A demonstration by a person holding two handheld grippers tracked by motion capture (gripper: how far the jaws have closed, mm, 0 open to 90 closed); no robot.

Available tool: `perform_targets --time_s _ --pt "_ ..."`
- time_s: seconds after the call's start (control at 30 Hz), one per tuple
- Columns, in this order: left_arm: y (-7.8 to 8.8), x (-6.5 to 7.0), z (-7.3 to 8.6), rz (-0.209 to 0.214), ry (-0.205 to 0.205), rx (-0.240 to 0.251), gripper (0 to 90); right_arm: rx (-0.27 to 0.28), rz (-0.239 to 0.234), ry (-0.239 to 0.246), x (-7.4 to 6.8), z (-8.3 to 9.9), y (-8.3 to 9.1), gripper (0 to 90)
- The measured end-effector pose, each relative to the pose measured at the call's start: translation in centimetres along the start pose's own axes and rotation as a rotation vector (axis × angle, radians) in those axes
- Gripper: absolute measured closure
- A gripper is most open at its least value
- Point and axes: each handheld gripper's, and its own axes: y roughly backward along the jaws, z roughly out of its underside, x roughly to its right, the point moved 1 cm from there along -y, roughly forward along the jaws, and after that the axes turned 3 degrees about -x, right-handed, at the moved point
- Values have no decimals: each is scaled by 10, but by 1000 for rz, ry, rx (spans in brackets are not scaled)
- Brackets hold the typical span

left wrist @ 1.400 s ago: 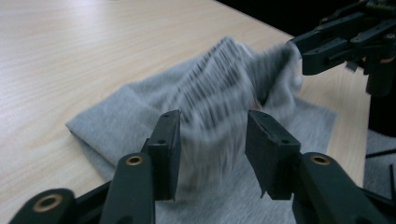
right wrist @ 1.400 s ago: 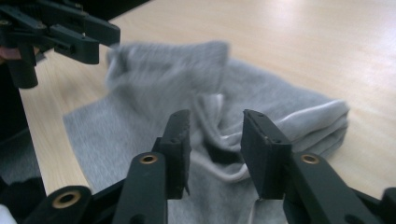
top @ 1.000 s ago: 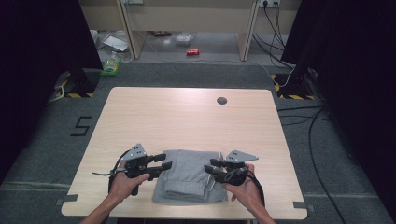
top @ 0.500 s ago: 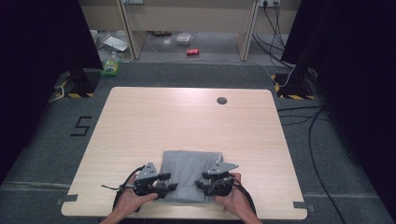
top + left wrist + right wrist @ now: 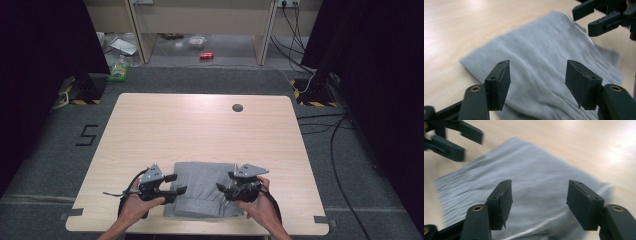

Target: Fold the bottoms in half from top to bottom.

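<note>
Both my left hand-held gripper (image 5: 175, 184) and right hand-held gripper (image 5: 223, 187) stand wide over the folded grey cloth (image 5: 202, 180); if I pinch too shallow, I may catch only the top layer and undo the fold.

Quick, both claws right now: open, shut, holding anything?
Left claw: open, holding nothing, over the cloth.
Right claw: open, holding nothing, over the cloth.

Both tools are black. The left gripper (image 5: 176, 184) and right gripper (image 5: 223, 189) each carry a grey three-cornered plate on top and trail a black cable. Their flat, blocky jaws sit on arms with brass-coloured rivets. The forearms are bare.
</note>
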Motion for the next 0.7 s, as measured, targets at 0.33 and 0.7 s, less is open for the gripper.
perform_targets --time_s 0.33,0.7 --pt "-16 -48 -16 -83 84 -39 301 0 86 -82 53 -10 -4 345" --pt "-34 -66 -15 -109 119 -81 262 -46 78 -95 66 -11 -20 341"
